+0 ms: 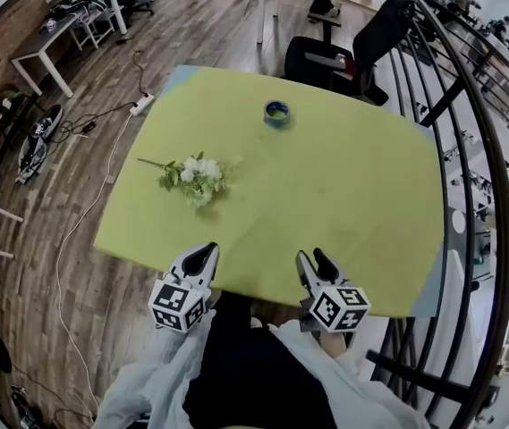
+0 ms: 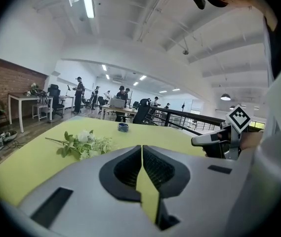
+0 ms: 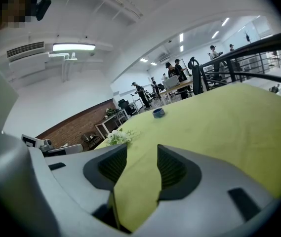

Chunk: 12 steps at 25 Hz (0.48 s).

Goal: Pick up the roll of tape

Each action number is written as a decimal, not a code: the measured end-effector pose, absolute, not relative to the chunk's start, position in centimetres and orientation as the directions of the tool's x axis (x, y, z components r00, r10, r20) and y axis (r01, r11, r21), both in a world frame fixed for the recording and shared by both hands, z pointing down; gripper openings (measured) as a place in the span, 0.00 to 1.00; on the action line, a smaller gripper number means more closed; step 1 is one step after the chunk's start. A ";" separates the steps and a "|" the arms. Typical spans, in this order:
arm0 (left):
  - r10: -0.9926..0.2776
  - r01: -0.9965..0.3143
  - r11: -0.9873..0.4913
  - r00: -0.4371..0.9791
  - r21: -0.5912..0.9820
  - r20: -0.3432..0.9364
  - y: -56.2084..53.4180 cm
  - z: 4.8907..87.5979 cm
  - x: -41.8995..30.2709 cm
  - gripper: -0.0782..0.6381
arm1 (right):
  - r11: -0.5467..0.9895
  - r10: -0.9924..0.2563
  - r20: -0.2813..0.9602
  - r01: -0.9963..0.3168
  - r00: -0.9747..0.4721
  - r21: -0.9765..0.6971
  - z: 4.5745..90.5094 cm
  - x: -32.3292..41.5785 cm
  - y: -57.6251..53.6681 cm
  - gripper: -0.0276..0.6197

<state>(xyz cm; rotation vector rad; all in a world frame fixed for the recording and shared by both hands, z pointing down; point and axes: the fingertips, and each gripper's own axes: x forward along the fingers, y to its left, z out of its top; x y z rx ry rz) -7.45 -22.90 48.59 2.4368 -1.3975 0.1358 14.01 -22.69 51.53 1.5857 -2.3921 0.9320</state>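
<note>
The roll of tape [image 1: 276, 113] is small and blue and lies flat near the far edge of the yellow-green table [image 1: 352, 195]. It is also small and distant in the left gripper view [image 2: 123, 127] and in the right gripper view [image 3: 158, 113]. Both grippers hover over the near table edge, far from the roll. My left gripper [image 1: 205, 257] [image 2: 141, 147] is shut, its fingertips meeting with nothing between them. My right gripper [image 1: 313, 263] [image 3: 141, 149] is open and empty, and only the table shows through its gap.
A sprig of white flowers [image 1: 196, 179] [image 2: 83, 143] lies left of centre, between the left gripper and the roll. A black office chair [image 1: 339, 56] stands behind the table. A black railing [image 1: 469, 150] runs along the right. A power strip [image 1: 140, 105] and cables lie on the floor at left.
</note>
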 end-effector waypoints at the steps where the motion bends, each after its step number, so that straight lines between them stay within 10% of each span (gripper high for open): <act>1: -0.822 -0.854 -0.466 0.515 0.232 0.242 -23.6 48.4 -7.6 0.14 | 0.260 -0.792 0.421 -0.868 -0.443 -0.422 51.3 13.9 -23.3 0.34; 12: -0.816 -0.844 -0.486 0.531 0.227 0.226 -29.9 46.8 -8.0 0.14 | 0.271 -0.789 0.429 -0.876 -0.439 -0.398 49.5 13.5 -29.3 0.34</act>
